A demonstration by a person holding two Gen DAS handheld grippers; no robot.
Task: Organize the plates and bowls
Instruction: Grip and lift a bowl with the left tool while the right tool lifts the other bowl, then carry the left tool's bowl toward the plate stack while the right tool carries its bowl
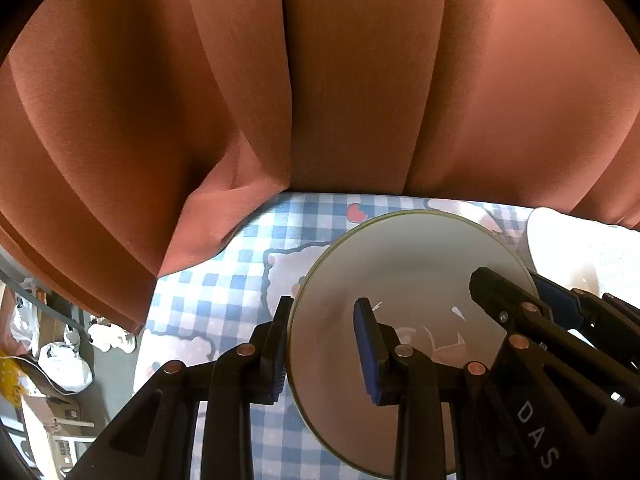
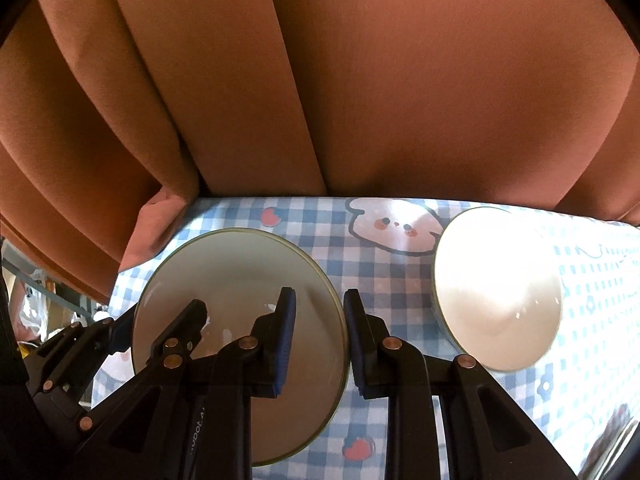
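The plate (image 1: 404, 272) runs off the bottom of the left wrist view, and the left gripper (image 1: 326, 354) hides part of its left rim and the printed drawing in its well, too covered to make out. In the right wrist view the right gripper (image 2: 320, 344) covers the plate's right rim. The white bowl (image 2: 496, 292), near the table's far edge, is washed out by glare, so its rim is perhaps double, possibly 2 stacked bowls. Curtains (image 2: 320, 80) hide the tablecloth's (image 2: 360, 276) far edge.
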